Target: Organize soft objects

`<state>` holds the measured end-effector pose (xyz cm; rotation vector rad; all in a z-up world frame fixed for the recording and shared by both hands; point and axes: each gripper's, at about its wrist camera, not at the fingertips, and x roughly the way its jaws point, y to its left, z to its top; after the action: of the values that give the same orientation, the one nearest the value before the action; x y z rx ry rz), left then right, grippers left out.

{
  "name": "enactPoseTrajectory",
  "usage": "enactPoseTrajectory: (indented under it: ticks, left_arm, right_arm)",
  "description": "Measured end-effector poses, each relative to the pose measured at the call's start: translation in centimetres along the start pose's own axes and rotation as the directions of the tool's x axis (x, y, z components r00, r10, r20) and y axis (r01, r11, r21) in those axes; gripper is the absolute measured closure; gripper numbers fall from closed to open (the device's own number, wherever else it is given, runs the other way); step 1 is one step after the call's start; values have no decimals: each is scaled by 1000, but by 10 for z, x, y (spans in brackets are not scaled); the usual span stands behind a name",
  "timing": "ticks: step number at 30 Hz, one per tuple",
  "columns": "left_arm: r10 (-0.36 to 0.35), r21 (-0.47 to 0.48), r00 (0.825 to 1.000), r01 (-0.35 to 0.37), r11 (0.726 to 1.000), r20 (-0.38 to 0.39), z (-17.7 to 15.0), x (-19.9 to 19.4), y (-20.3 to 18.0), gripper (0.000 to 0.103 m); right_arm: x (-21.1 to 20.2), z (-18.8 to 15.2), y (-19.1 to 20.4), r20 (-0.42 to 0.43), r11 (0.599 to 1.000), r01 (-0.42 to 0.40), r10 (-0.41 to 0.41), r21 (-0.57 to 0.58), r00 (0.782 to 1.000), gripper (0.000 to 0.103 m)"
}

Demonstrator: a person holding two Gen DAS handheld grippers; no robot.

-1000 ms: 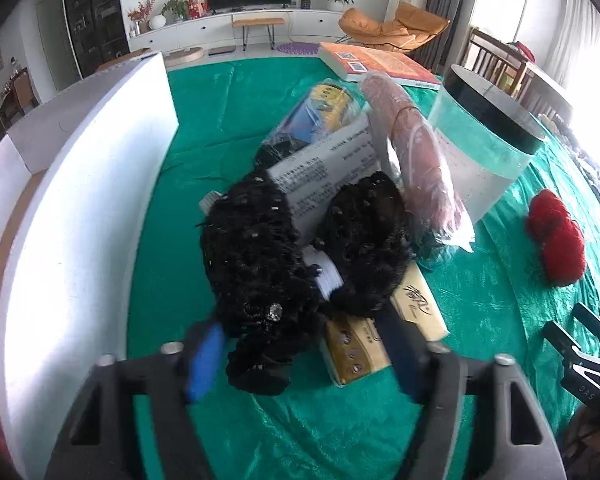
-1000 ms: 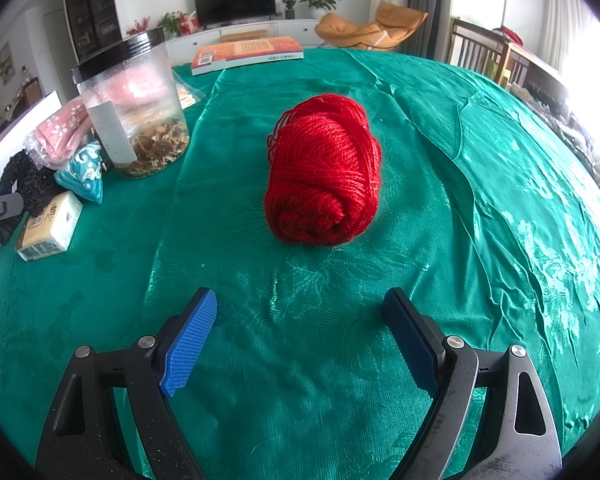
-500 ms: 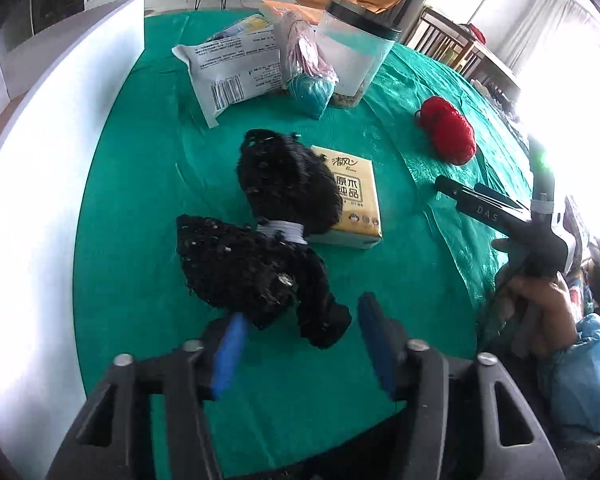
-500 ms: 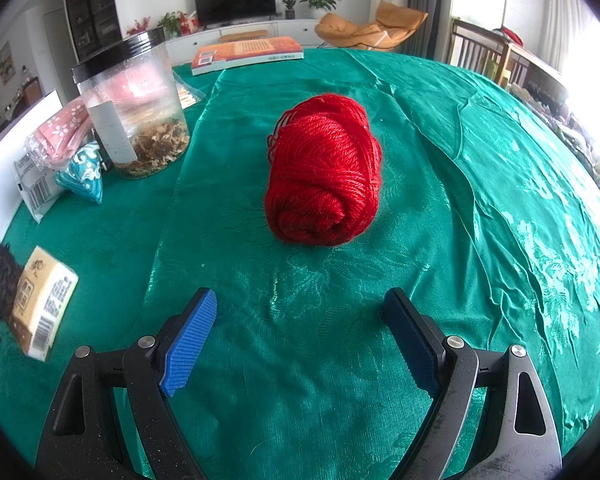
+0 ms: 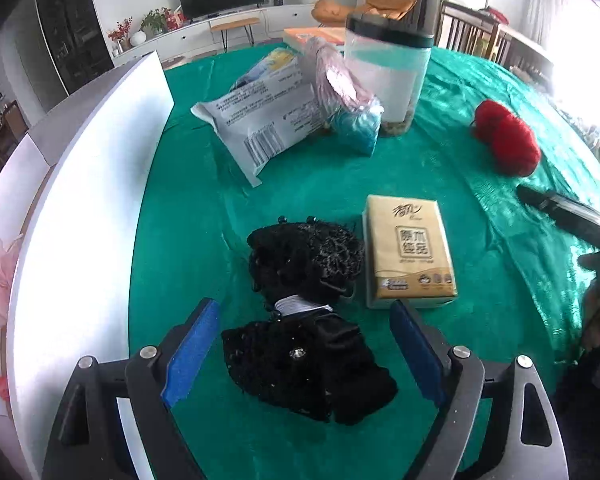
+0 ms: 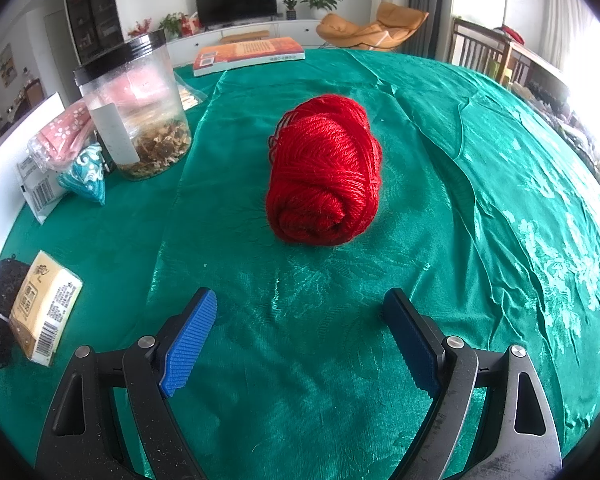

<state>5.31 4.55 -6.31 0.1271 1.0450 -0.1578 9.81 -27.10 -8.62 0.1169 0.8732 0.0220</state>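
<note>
Left wrist: black lace bundle (image 5: pixel 306 320) sits btwn spread jaws of left gripper (image 5: pixel 304 350), untouched; right gripper (image 6: pixel 298 338) spread too, red yarn (image 6: pixel 324 172) ahead.

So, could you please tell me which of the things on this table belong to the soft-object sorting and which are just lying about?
Belong to the job:
- black lace garment, between the open left tool
- red yarn ball, ahead of the open right tool

Lying about:
- tissue pack
- lidded jar
- book

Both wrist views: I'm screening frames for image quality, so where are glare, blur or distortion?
Left wrist view: window glare blows out the upper right, white board overexposed, right gripper blurred. Right wrist view: sharp red yarn; glare at right edge; fisheye bulges the green tablecloth.
</note>
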Motion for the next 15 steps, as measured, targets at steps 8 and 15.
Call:
enactPoseTrajectory:
  ticks: [8, 15]
  left_arm:
    - [-84, -74, 996, 83, 994, -19, -8, 15, 19, 29]
    - [-127, -91, 992, 128, 988, 20, 1, 10, 30, 70]
  right_arm:
    - [-8, 58, -58, 38, 973, -118, 112, 198, 993, 15]
    - [67, 101, -35, -276, 998, -47, 59, 50, 959, 54]
